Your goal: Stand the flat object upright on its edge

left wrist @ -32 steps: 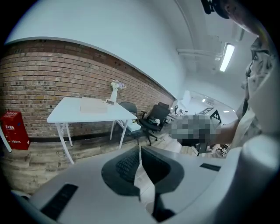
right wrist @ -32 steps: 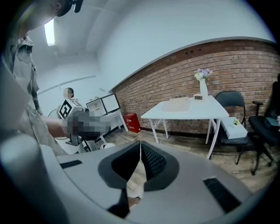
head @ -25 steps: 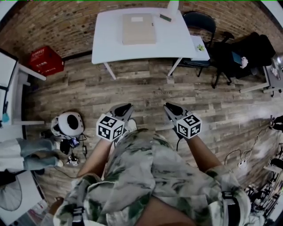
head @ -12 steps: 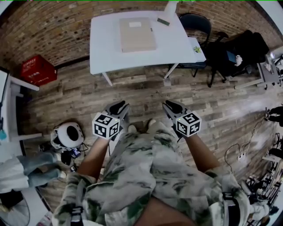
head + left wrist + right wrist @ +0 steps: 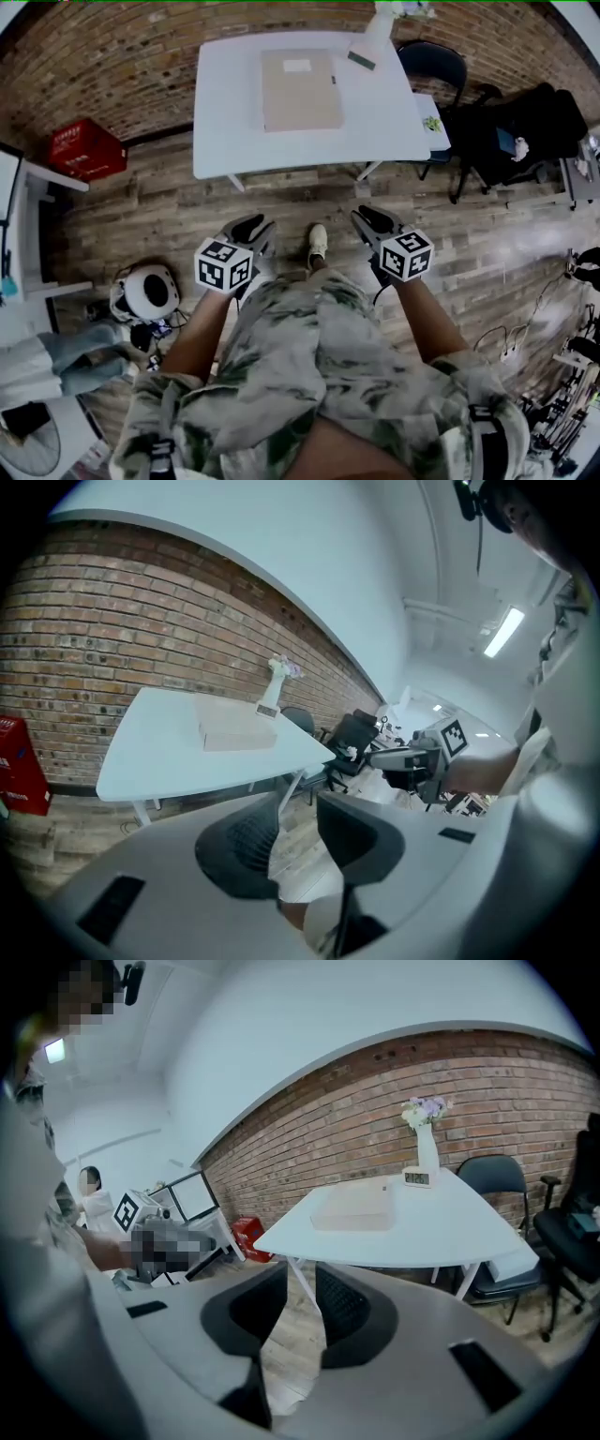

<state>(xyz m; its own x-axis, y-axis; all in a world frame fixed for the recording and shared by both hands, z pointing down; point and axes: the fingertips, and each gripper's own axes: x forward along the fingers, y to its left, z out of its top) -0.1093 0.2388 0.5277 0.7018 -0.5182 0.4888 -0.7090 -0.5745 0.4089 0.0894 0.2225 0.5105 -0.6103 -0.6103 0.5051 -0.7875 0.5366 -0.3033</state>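
Plank floor [image 5: 141, 216] underfoot. White counter [image 5: 225, 131] at far side, against brick wall [image 5: 122, 56]. Tan flat object [image 5: 300, 90] lying flat around counter middle, not yet on edge. Left hand-held gripper [image 5: 251, 230] and right hand-held gripper [image 5: 372, 221] over floor at near side, well apart from counter. Both released, having just been opening jaws, nothing between. White vase [image 5: 380, 21] and small clock [image 5: 361, 60] at counter's far right corner.

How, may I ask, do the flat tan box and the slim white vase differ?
The flat tan box lies on its broad face mid-table; the slim white vase stands upright near the far corner. The box is wide and low, the vase tall and narrow. Both rest on the white table.
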